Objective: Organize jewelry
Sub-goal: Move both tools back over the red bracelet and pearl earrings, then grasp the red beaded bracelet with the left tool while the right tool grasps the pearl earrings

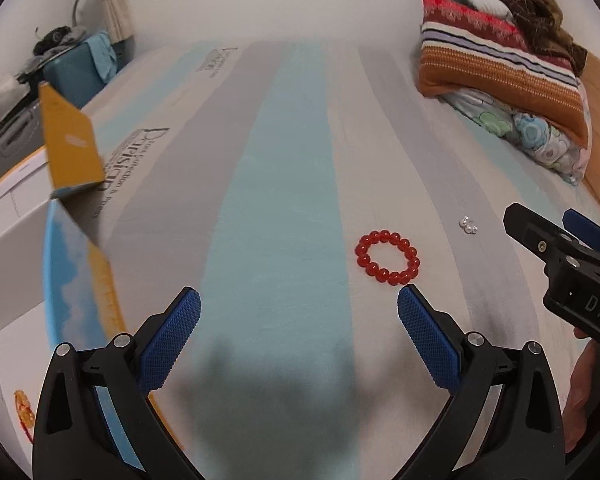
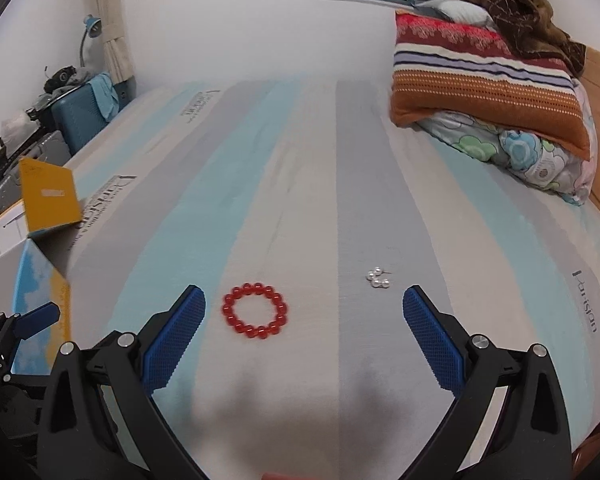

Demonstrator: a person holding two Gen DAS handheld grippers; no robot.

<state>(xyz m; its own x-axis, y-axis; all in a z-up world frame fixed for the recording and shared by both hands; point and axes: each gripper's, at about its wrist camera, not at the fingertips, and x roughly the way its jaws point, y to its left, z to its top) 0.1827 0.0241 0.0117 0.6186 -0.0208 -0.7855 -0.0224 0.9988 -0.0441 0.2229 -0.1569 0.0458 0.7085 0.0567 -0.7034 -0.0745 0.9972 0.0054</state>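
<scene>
L gripper [image 1: 299,300] & R gripper [image 2: 304,298] both hovering w/ fingers spread; 1 bracelet [image 2: 255,311], 4 pearls [image 2: 377,279] lying on bed [image 2: 340,160].

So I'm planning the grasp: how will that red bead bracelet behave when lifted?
The red round-bead bracelet lies as a loose ring on the striped bedsheet, so it is probably strung and would sag. Its glossy beads look slippery. Nudged, it would likely deform rather than roll.

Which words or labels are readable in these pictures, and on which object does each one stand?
"Parisian": printed on the striped bedsheet, near its right edge.
"DAS": on the right claw body; the rest is cut off.
Small print under the sheet's logos: too blurred to read.
Label on the yellow box: blurred, unreadable.
</scene>
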